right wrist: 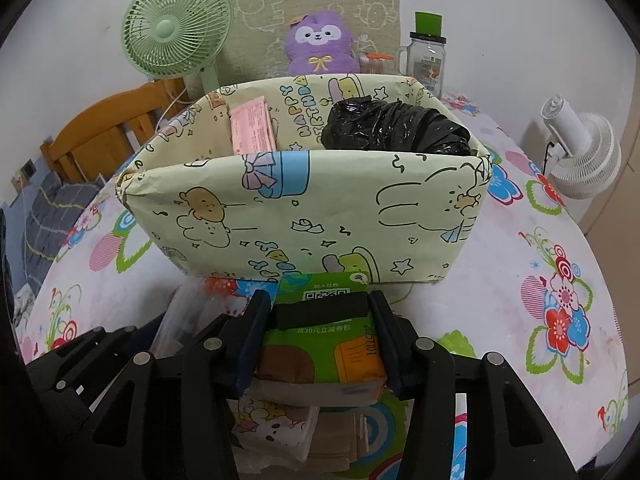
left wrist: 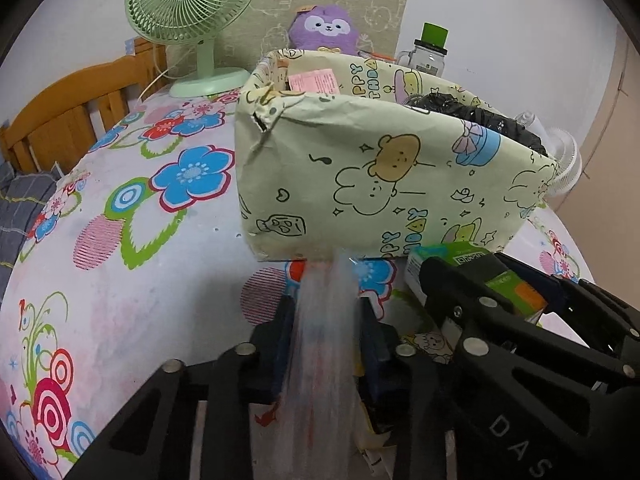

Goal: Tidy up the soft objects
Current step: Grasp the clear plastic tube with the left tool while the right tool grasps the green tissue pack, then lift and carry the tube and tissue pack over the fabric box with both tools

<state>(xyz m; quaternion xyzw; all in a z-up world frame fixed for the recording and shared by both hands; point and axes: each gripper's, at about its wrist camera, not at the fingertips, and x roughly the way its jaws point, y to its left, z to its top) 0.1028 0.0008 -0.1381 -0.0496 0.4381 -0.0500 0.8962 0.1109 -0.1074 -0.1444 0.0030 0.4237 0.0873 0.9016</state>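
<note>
left gripper (left wrist: 326, 320): pinching clear plastic packet (left wrist: 326, 344), near side of cartoon-print storage box (left wrist: 360, 168) | right gripper (right wrist: 320, 320): clamped on green tissue pack (right wrist: 320, 344), likely for lifting into box

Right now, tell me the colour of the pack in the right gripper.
Mostly green, with an orange patch and a brown one: the tissue pack shows best in the right wrist view.

Desk (right wrist: 500, 312), centre of frame: box (right wrist: 304, 216) holding a bag (right wrist: 396, 130) at right and a packet (right wrist: 254, 128) at left. Behind the box: fan (right wrist: 176, 36) upper left, plush toy (right wrist: 320, 44) centre, jar (right wrist: 426, 56) upper right. Before the box: tissue pack (right wrist: 324, 344).
</note>
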